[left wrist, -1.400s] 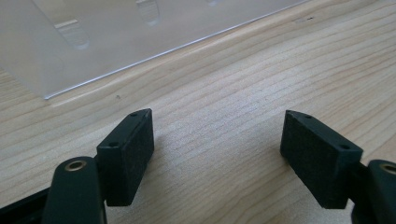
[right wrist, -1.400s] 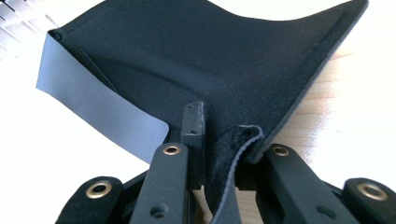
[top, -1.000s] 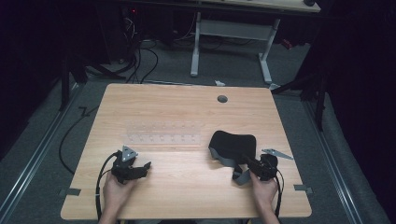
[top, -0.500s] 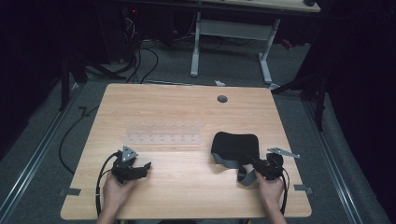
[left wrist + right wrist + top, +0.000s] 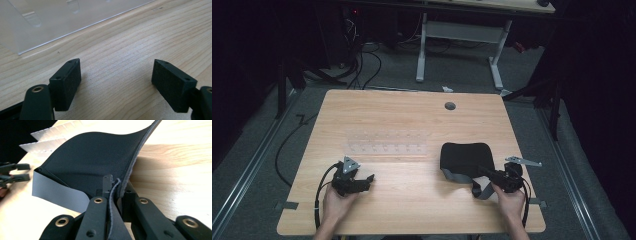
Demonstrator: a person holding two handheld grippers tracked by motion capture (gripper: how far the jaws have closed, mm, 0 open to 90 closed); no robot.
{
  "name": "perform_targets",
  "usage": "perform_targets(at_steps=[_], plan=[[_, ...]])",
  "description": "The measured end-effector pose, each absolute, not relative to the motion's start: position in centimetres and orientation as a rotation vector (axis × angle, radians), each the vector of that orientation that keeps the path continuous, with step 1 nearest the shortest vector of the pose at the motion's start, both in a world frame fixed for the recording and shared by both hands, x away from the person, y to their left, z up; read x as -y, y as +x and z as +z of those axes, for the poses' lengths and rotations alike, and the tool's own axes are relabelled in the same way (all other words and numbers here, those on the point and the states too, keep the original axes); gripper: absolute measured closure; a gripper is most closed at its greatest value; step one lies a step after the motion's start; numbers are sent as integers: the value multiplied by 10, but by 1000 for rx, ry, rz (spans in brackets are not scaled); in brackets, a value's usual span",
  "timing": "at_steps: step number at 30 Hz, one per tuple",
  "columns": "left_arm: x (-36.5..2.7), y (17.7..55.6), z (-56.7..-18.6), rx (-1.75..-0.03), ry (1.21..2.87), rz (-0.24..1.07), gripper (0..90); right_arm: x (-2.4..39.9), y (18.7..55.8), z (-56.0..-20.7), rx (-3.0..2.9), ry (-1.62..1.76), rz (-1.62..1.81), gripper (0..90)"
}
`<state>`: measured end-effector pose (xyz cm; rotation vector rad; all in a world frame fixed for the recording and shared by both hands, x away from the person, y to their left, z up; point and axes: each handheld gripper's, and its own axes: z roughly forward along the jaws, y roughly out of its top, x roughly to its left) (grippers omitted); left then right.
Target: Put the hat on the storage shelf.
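A black fabric pad point(image 5: 464, 156) with a grey underside lies right of centre on the wooden table point(image 5: 412, 210). My right gripper point(image 5: 483, 173) is shut on its near edge, which is lifted and folded so a grey flap point(image 5: 479, 190) hangs out. In the right gripper view the jaws point(image 5: 116, 186) pinch the pad's edge point(image 5: 95, 160) tightly. My left gripper point(image 5: 370, 181) rests on the table at the front left. Its jaws point(image 5: 116, 80) have just opened a little wider, with nothing but bare wood between them.
A clear plastic rack point(image 5: 387, 143) lies across the table's middle, just beyond the left gripper point(image 5: 50, 20). A round cable hole point(image 5: 450, 106) sits near the far edge. Behind the table are a white desk frame point(image 5: 457, 30) and floor cables point(image 5: 362, 60).
The right hand has moved right and slightly up, drawing the pad's near edge with it. The left hand has stayed in place.
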<state>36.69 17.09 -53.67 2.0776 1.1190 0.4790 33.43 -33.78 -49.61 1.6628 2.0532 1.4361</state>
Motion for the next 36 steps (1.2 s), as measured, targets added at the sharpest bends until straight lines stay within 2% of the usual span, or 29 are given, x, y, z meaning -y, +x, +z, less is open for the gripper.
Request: perform_targets(at_steps=[8, 18, 36], plan=[[-168, 360, -530, -1034, 2049, 472, 262, 327, 337, -480, -2158, 1568, 1477, 857], [-146, 346, -497, -824, 2027, 456, 213, 304, 344, -460, -2281, 1470, 1577, 857], [-117, 337, -466, -633, 1989, 400, 190, 267, 366, -445, -2462, 1380, 1619, 858]])
